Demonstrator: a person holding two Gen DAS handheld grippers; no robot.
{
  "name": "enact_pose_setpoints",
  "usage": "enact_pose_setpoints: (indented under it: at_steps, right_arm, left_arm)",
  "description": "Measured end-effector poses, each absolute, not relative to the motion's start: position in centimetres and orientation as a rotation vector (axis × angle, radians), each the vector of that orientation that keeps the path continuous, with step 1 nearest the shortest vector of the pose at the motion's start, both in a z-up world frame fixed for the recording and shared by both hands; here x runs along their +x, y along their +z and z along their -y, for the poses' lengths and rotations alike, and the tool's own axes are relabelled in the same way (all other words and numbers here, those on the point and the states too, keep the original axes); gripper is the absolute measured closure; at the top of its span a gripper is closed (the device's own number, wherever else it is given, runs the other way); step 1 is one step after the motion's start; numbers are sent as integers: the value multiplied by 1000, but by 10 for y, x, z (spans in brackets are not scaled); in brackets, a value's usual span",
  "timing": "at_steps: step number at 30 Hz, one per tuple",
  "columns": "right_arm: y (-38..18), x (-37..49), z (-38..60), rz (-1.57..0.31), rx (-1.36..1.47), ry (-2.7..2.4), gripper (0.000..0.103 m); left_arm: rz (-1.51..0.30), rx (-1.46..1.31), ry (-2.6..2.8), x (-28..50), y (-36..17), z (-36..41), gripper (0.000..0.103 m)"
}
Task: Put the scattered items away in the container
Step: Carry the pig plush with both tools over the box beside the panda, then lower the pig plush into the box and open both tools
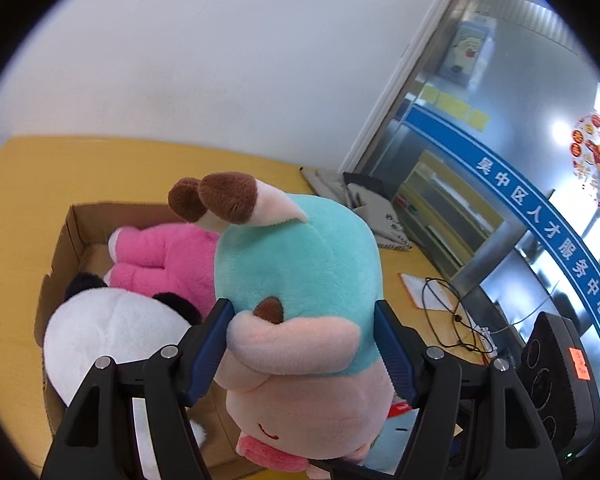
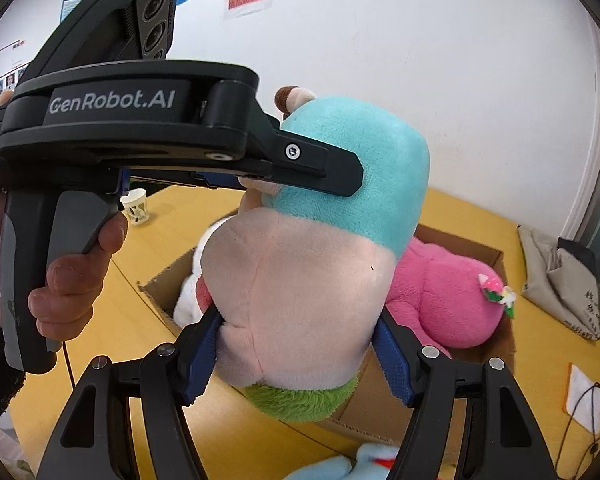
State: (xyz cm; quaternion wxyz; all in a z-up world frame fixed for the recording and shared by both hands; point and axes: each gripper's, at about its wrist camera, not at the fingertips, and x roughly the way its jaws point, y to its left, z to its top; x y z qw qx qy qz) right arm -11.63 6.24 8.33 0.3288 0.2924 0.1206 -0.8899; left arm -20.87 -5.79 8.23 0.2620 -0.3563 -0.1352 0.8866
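Both grippers, left (image 1: pixel 304 344) and right (image 2: pixel 300 352), clamp the teal plush (image 1: pixel 300 264) from opposite sides. The shared grip steadies its bulk above the box (image 1: pixel 66 240), beside the pink plush (image 1: pixel 164 260).

Two plush toys (image 1: pixel 160 256) lie in box (image 1: pixel 60 248) (side by side).

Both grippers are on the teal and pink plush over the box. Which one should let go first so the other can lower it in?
Probably the right gripper. It pinches the teal and pink plush low, on the side facing the cardboard box. The left gripper clamps it higher, so it could lower it alone.
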Motion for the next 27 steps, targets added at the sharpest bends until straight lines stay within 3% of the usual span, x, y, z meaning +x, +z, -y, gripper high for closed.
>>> enact_pose_setpoints:
  at_steps: [8,22,27]
  right_arm:
    - [22,-158,-49,-271,971,-2290,29]
    - [-11,-165,-55,-207,1196,-2267,27]
    - [-19,-170,-70,-42,1256,-2281,18]
  left_arm:
    - [391,-1158,2319,-248,15,56,33]
    - [217,-1231,2335,-250,-5,33,33]
    - [167,-1262,2357,-252,-6,25,30]
